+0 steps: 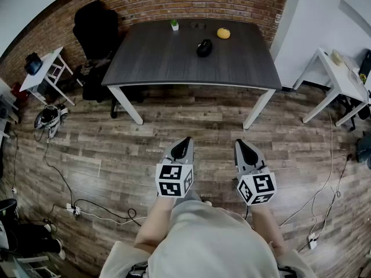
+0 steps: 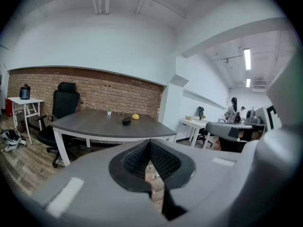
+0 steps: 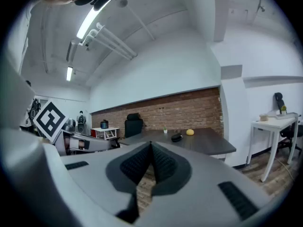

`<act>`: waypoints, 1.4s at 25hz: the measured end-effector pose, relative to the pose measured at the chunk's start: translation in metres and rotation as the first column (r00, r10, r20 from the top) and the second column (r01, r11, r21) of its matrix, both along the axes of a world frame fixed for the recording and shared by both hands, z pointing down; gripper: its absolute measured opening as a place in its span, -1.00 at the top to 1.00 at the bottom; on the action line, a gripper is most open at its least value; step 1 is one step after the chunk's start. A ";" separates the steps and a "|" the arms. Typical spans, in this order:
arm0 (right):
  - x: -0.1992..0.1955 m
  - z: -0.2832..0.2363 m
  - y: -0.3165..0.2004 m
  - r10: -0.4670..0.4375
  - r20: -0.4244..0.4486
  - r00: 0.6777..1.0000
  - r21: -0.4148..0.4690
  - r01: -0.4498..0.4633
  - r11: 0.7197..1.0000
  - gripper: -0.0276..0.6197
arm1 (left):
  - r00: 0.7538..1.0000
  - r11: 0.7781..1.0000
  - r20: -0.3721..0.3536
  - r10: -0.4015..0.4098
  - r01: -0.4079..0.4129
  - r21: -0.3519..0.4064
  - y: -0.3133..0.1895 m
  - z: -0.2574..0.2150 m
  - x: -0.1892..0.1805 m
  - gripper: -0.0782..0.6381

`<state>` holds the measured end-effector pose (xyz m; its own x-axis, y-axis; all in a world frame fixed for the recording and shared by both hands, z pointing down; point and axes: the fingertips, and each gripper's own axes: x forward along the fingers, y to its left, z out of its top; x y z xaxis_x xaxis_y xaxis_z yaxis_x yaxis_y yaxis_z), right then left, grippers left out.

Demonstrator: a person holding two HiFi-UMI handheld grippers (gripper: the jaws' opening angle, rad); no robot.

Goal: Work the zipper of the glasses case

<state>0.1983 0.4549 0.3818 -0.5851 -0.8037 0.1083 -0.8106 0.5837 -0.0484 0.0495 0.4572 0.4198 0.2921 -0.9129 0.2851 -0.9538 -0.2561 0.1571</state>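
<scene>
A black glasses case (image 1: 204, 48) lies on the dark grey table (image 1: 162, 62), toward its far side; it also shows small in the left gripper view as the glasses case (image 2: 126, 121) and in the right gripper view as the glasses case (image 3: 176, 137). Both grippers hang over the wooden floor, well short of the table. My left gripper (image 1: 184, 140) is shut with nothing between its pads (image 2: 161, 161). My right gripper (image 1: 240, 143) is shut and empty too, its pads (image 3: 162, 162) touching.
An orange round object (image 1: 224, 33) and a small potted plant (image 1: 174, 25) sit on the table near the case. A black office chair (image 1: 96, 25) stands at the table's left. White side tables (image 1: 339, 80) flank the room, and cables (image 1: 87, 204) trail on the floor.
</scene>
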 end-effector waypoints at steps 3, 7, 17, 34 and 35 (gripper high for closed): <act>0.006 0.001 0.007 -0.003 0.012 1.000 -0.011 0.003 1.000 0.91 | 1.000 1.000 0.003 -0.003 0.003 0.000 0.008 -0.001 0.005 0.76; 0.009 0.000 0.012 0.000 0.011 1.000 -0.009 0.000 1.000 0.91 | 1.000 1.000 0.007 -0.001 0.001 0.001 0.014 -0.002 0.008 0.76; 0.021 0.002 0.012 -0.007 0.012 1.000 -0.007 0.007 1.000 0.91 | 1.000 1.000 -0.018 -0.006 0.006 0.005 0.015 -0.005 0.019 0.75; 0.003 0.016 -0.044 -0.085 0.051 0.995 -0.044 0.087 0.995 -0.23 | 0.999 0.999 -0.021 0.037 -0.037 0.002 -0.034 0.006 0.011 -0.16; 0.000 0.017 -0.054 -0.084 0.050 0.995 -0.047 0.087 0.995 -0.23 | 0.999 0.999 -0.021 0.037 -0.037 0.000 -0.043 0.008 0.009 -0.16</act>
<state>0.1985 0.4013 0.3989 -0.6571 -0.7448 0.1162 -0.7537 0.6468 -0.1165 0.0582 0.4143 0.4277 0.3318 -0.9011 0.2792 -0.9401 -0.2913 0.1771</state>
